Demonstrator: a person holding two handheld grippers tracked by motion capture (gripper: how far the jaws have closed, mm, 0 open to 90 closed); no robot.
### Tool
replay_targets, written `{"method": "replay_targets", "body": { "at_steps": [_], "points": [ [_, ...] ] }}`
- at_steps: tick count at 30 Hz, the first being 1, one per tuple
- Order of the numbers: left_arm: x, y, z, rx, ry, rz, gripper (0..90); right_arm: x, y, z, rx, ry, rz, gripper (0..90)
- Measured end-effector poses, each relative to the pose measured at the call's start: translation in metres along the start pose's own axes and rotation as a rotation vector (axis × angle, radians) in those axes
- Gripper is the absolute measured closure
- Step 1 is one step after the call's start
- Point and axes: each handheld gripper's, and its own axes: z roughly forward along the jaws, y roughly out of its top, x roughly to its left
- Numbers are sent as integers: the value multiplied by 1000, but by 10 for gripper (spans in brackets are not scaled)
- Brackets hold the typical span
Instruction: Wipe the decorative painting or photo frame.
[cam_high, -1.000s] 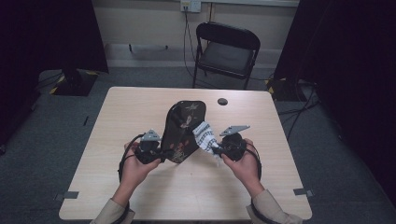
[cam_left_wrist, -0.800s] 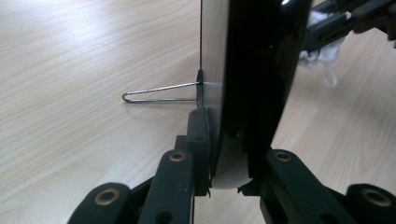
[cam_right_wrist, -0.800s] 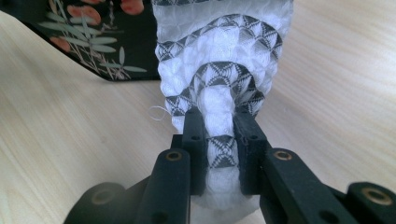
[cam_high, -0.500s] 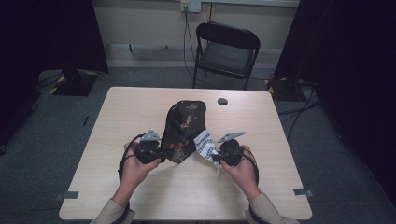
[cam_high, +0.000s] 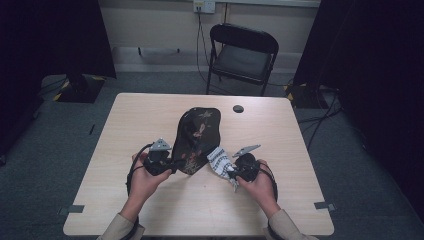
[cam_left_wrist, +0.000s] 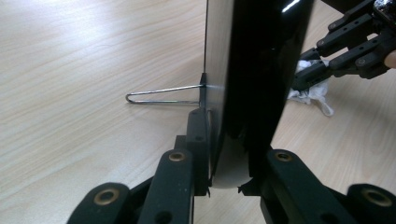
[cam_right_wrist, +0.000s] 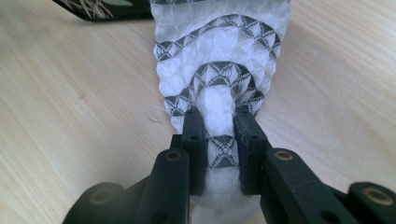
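In the high view, your left hand (cam_high: 145, 175) sits at lower left of centre on the wooden table (cam_high: 125, 125), carrying the left gripper (cam_high: 167, 165). Its jaws are pinched narrow on the lower edge of a black glossy panel (cam_high: 196, 137), which looks like a framed picture with a floral pattern, though the view is too dim to be sure. In the left gripper view that black glossy panel (cam_left_wrist: 252, 70) stands on edge, filling the middle of the frame from top to bottom, with the two black pads clamped against its opposite faces near the bottom. A thin wire stand (cam_left_wrist: 163, 94) juts out from its back to the left and lies along the tabletop.

Just right of the panel's lower end in the high view lies a white cloth with a dark geometric pattern (cam_high: 218, 159), close beside the panel. Your right gripper (cam_high: 231, 172) has it: in the right gripper view the jaws are drawn in tight on a bunched fold of the patterned cloth (cam_right_wrist: 217, 70), which fans out toward the top of the frame over the table. Your right hand (cam_high: 257, 180) rests at lower right of centre.

At upper right of the table lies a small dark round object (cam_high: 238, 108), well apart from everything else.
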Motion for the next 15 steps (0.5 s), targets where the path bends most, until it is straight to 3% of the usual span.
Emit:
{"method": "replay_targets", "body": {
  "at_steps": [7, 15],
  "points": [
    [0, -3, -5, -9, 15, -17, 744, -3, -3, -5, 4, -1, 8, 771],
    [-1, -5, -15, -27, 28, -25, 733, -6, 5, -35, -58, -34, -2, 777]
  ]
}}
